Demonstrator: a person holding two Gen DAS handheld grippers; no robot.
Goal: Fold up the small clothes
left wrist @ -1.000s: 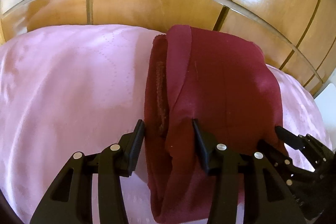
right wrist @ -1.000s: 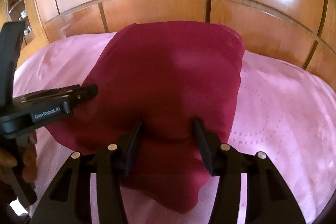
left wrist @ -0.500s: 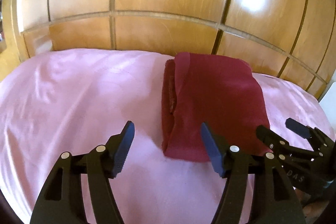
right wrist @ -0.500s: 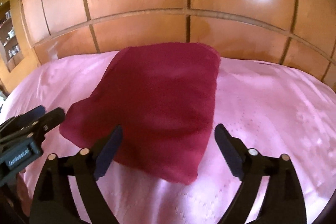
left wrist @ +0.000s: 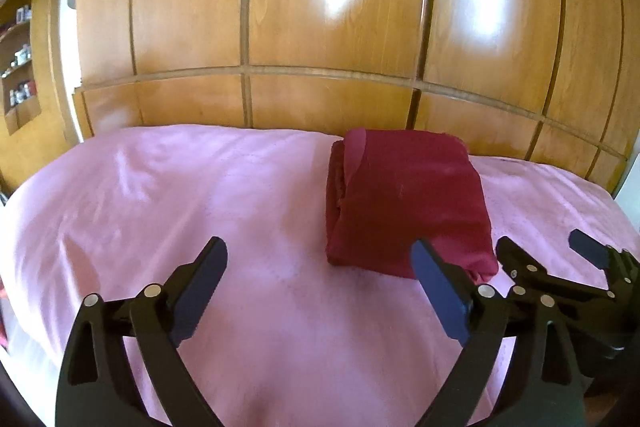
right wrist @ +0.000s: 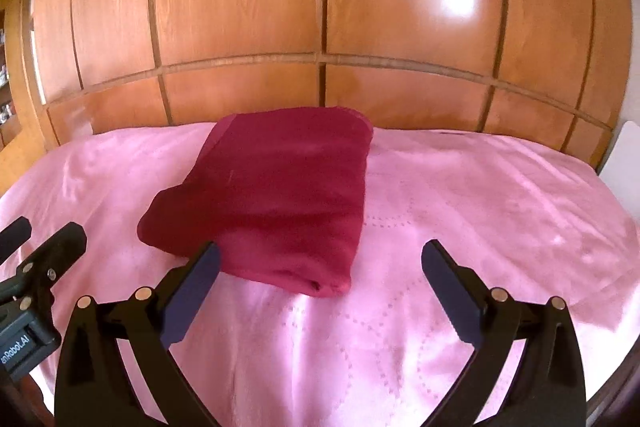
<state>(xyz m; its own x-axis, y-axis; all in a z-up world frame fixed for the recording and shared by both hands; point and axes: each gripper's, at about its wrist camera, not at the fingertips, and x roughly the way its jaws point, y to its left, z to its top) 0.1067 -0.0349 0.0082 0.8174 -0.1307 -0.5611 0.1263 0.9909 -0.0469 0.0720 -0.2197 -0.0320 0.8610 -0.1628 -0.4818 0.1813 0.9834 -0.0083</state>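
A dark red garment [left wrist: 404, 203] lies folded into a compact rectangle on the pink bed cover [left wrist: 200, 195], near the far side. It also shows in the right wrist view [right wrist: 276, 199]. My left gripper [left wrist: 320, 263] is open and empty, pulled back from the garment's near left corner. My right gripper [right wrist: 320, 263] is open and empty, just short of the garment's near edge. Each gripper shows at the edge of the other's view: the right gripper in the left wrist view [left wrist: 560, 267], the left gripper in the right wrist view [right wrist: 36, 247].
A glossy wooden wardrobe [left wrist: 328, 27] stands right behind the bed. Shelves with small bottles [left wrist: 20, 59] are at the far left. A white object [right wrist: 624, 163] stands at the bed's right edge. The pink cover [right wrist: 480, 211] spreads wide around the garment.
Both grippers let go of the garment, opened wide and drew back and up. The folded garment stays flat on the cover.
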